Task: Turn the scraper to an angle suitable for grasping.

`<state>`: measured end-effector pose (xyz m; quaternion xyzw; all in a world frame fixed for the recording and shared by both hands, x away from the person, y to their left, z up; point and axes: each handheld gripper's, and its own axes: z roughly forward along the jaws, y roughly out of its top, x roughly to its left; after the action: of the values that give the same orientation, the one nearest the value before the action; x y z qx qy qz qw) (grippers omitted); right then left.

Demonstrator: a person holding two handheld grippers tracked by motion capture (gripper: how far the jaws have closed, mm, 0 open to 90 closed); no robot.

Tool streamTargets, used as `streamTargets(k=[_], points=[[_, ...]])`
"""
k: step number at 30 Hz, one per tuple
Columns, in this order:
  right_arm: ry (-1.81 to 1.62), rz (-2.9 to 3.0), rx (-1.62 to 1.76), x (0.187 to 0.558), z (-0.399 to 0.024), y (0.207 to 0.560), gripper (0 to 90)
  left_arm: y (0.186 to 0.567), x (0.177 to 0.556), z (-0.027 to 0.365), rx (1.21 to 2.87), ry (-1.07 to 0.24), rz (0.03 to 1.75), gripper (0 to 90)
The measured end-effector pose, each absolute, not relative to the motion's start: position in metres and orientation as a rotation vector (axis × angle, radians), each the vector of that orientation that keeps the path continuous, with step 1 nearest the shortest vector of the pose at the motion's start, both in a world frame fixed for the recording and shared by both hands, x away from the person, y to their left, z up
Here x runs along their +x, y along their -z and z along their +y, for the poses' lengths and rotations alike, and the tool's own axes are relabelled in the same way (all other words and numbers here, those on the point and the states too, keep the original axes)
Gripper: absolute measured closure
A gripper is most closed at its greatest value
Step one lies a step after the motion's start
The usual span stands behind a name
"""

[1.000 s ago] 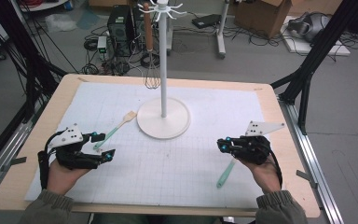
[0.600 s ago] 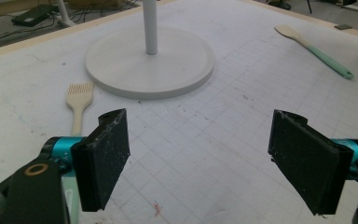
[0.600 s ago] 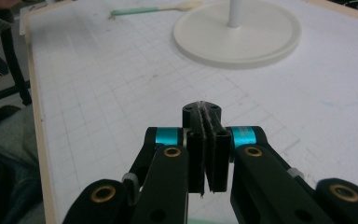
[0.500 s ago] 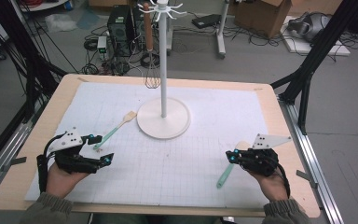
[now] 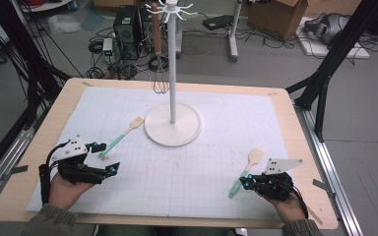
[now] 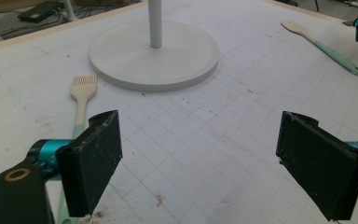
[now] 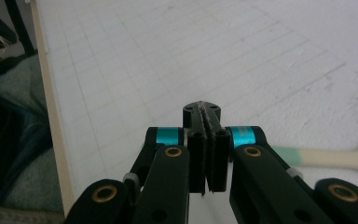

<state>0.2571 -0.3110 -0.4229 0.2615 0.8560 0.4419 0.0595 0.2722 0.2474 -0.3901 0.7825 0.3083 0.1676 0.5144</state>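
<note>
**Left jaws wide and empty, right jaws pressed together**

Jaws first: on my left gripper (image 5: pixel 109 162) they have just been opening and now stand wide apart, with nothing between the pads except bare mat. On my right gripper (image 5: pixel 245 184) they are closed pad against pad, and I see nothing caught between them.

Biggest thing in front of me is the wooden table (image 5: pixel 295 128), covered by a white gridded mat (image 5: pixel 226 123). At the mat's far middle stands a white utensil stand (image 5: pixel 172 129) on a round base; a whisk (image 5: pixel 160 81) hangs from its hooked top.

Two small utensils lie flat on the mat. A wooden-headed brush with a mint handle (image 6: pixel 81 100) lies just ahead of my left gripper, its handle running under the near pad in the left gripper view, its bristles toward the stand's base. A wooden spatula with a mint handle (image 5: pixel 245 172) lies just beside my right gripper, blade pointing away from me; whether they touch, I cannot tell.
</note>
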Motion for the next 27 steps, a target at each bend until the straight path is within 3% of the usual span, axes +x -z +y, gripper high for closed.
streamTargets(k=[13, 27], points=[[-1.255, 2.673, 0.74, 0.256, -0.306, 0.445, 89.3, 0.39, 0.273, 0.248, 1.881, -0.402, 0.74, 14.5], [-1.215, 2.679, 0.702, 0.266, -0.288, 0.445, 89.3, 0.39, 0.273, 0.248, 1.88, -0.401, 0.739, 14.5]])
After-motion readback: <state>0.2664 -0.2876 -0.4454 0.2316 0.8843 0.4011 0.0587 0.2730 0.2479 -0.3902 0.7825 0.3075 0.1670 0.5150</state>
